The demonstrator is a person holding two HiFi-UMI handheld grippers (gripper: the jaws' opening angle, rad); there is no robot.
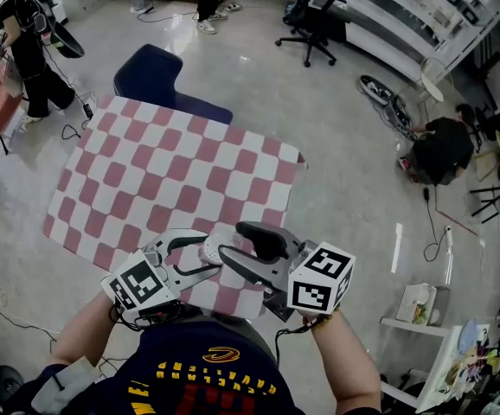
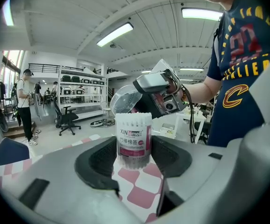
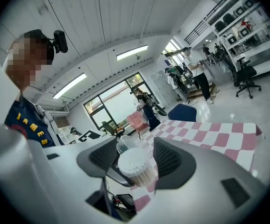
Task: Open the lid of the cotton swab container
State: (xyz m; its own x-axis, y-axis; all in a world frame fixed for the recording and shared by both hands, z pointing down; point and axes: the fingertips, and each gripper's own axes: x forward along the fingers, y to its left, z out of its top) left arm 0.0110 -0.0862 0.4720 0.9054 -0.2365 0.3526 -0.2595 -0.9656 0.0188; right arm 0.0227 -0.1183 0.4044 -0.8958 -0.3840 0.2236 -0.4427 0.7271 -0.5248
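Note:
The cotton swab container (image 2: 134, 141) is a clear tube with a pink label, and my left gripper (image 2: 134, 158) is shut on its body, holding it upright. White swab tips (image 3: 134, 161) show bare at its top. Its clear lid (image 2: 124, 99) is tipped back off the mouth, up and to the left, with its lower edge by the rim. In the right gripper view the lid (image 3: 125, 143) lies against the left jaw only. My right gripper (image 3: 136, 155) stands open around the container's top. In the head view both grippers meet at the container (image 1: 212, 248), close to my body.
A pink-and-white checked cloth (image 1: 163, 180) covers the table below the grippers. A dark blue chair (image 1: 150, 74) stands at its far side. People stand at the far left, and an office chair (image 1: 312, 24) and shelving sit further back.

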